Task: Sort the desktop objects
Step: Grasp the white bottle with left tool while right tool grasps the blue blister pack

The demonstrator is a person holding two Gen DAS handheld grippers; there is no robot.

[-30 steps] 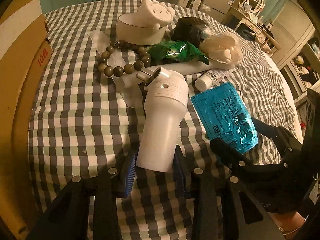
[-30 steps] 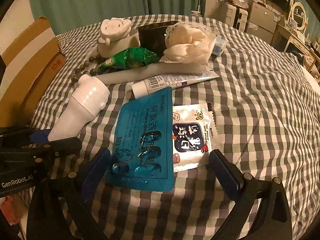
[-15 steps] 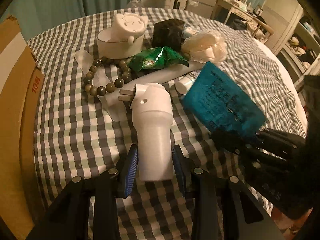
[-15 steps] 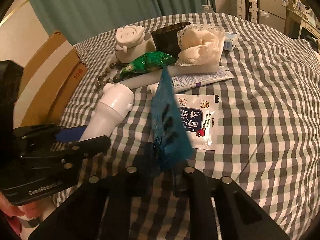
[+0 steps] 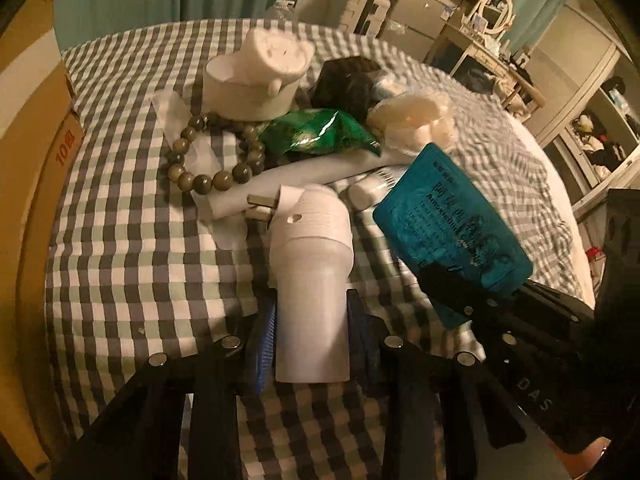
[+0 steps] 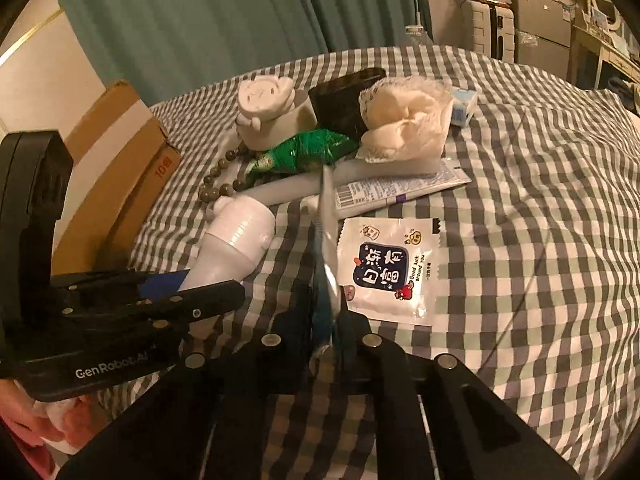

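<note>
Jaws first: nearest to us, our left gripper (image 5: pixel 310 336) has its blue pads on either side of the white plug-in device (image 5: pixel 310 280), closing on its barrel, which lies on the checked bedcover (image 5: pixel 120 248) with its two metal prongs pointing away. Our right gripper (image 6: pixel 326 328) has its jaws pressed together on the lower edge of the blue foil packet (image 6: pixel 324 272), which stands edge-on and lifted clear of the cloth (in the left view it hangs tilted beside the device). Just right of it lies a white sachet (image 6: pixel 386 272) with a dark label. Farther off we see a white tube (image 6: pixel 400 192), a bead bracelet (image 5: pixel 216 156), a green wrapper (image 5: pixel 316 136) and a crumpled white cloth (image 6: pixel 404 120). Beyond these sit a white cartoon-faced holder (image 5: pixel 256 80) and a dark pouch (image 6: pixel 344 96). Cardboard boxes (image 6: pixel 120 176) stand at the far left.
</note>
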